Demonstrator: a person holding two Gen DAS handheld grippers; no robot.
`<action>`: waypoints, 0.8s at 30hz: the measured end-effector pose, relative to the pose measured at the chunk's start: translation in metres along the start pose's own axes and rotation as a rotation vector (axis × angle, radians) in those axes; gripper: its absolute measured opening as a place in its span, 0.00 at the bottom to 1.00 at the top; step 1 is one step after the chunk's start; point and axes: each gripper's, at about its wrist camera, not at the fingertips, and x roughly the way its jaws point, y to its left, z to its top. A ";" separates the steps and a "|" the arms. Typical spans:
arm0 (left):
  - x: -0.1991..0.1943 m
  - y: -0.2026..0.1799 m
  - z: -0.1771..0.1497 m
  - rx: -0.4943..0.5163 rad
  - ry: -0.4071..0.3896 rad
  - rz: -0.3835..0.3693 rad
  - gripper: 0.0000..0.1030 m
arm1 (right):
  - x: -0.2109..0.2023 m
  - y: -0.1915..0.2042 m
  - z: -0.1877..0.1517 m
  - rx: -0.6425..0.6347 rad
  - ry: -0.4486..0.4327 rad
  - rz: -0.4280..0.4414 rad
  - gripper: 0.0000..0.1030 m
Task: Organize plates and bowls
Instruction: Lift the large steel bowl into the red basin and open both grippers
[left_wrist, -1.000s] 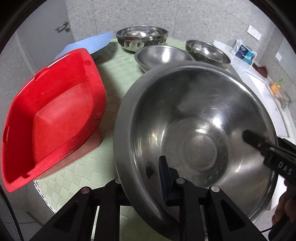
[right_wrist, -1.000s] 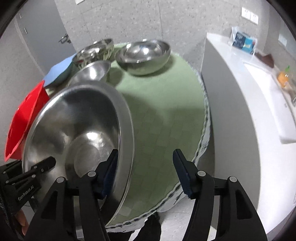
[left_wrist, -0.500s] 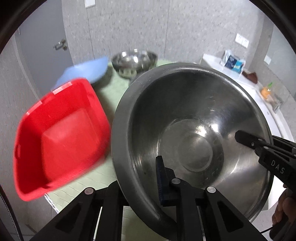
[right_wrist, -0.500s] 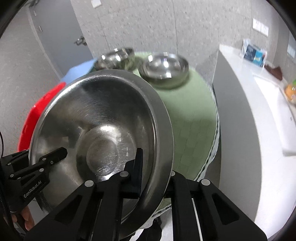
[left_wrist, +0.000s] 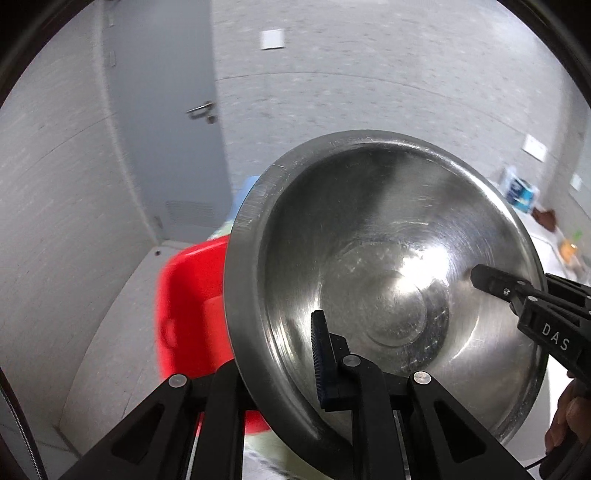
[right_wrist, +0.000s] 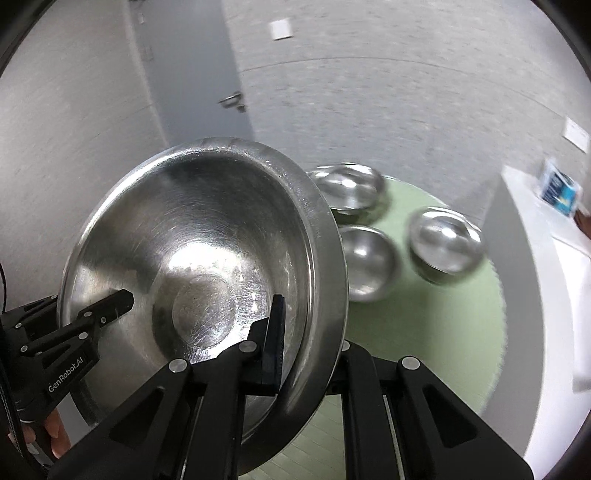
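A large steel bowl (left_wrist: 388, 258) is held up in the air, tilted, between both grippers. My left gripper (left_wrist: 280, 362) is shut on its left rim, one finger inside and one outside. My right gripper (right_wrist: 306, 343) is shut on the opposite rim; the bowl (right_wrist: 207, 258) fills the left of the right wrist view. The right gripper also shows in the left wrist view (left_wrist: 517, 295), the left gripper in the right wrist view (right_wrist: 103, 306). Three smaller steel bowls (right_wrist: 347, 188) (right_wrist: 369, 262) (right_wrist: 447, 243) stand on the green mat (right_wrist: 424, 325) below.
A red plastic basin (left_wrist: 192, 306) lies below left of the big bowl. A bit of a blue plate (left_wrist: 247, 184) shows behind the bowl's rim. A white counter (right_wrist: 554, 295) runs along the right. A grey door (left_wrist: 166, 110) and wall are behind.
Both grippers have lifted the big bowl well above the table and tilted upward. The right gripper went from open beside the rim to shut on it.
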 end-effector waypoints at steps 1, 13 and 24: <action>0.001 0.010 -0.002 -0.016 0.008 0.009 0.10 | 0.006 0.007 0.003 -0.010 0.007 0.008 0.09; 0.042 0.059 -0.019 -0.034 0.136 0.039 0.10 | 0.077 0.056 0.008 -0.052 0.135 0.026 0.10; 0.098 0.066 0.005 -0.027 0.226 0.036 0.12 | 0.105 0.075 0.004 -0.088 0.190 -0.032 0.13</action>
